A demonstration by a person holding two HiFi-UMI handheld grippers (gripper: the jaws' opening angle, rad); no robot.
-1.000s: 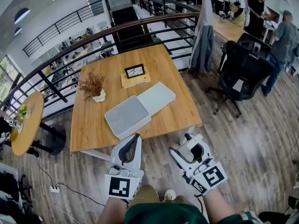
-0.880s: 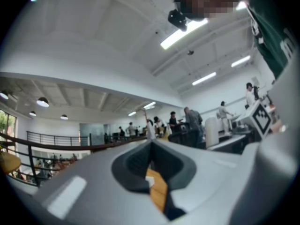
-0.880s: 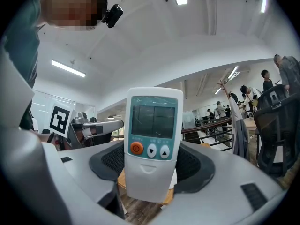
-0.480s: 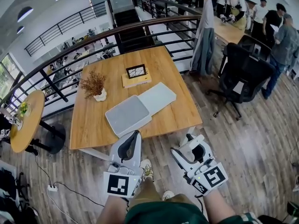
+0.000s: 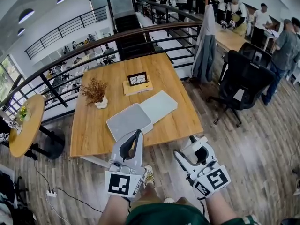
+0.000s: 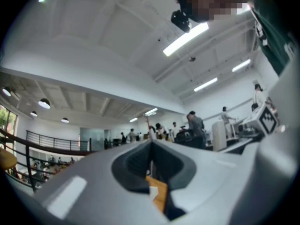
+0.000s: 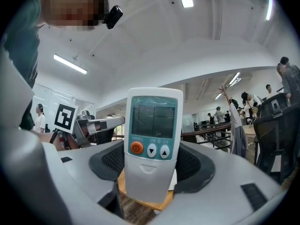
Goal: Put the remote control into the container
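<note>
Both hand-held grippers have drawn closer to the near edge of the counter (image 5: 176,121) than a second ago. In the head view the tip of the left hand-held gripper (image 5: 137,134) now overlaps the near corner of the container (image 5: 126,121). A shoe (image 5: 149,176) has come forward on the wooden floor between the two arms.

The right hand-held gripper (image 5: 192,150) is clamped on the remote control (image 7: 152,144), one jaw on each long side. In the right gripper view (image 7: 151,170) the remote stands upright between the dark pads. Its screen faces the camera, with an orange button and two white arrow buttons beneath. The head view does not show the remote clearly. This gripper is held off the counter's near edge, to the right of the other one and apart from it.

The left hand-held gripper has its jaws together with nothing between them. Its own view (image 6: 151,149) shows only a sliver of the wooden counter past the slot below the tips.

On the counter the grey container lies flat near the near edge. A flat white slab (image 5: 158,106) touches its far right side. Farther back a picture frame (image 5: 137,78) stands on a yellow block (image 5: 138,88), and a dried plant in a white pot (image 5: 95,93) sits to the left of them. To the right of the counter a grey jacket (image 5: 205,41) hangs beside a black office chair (image 5: 241,81).
</note>
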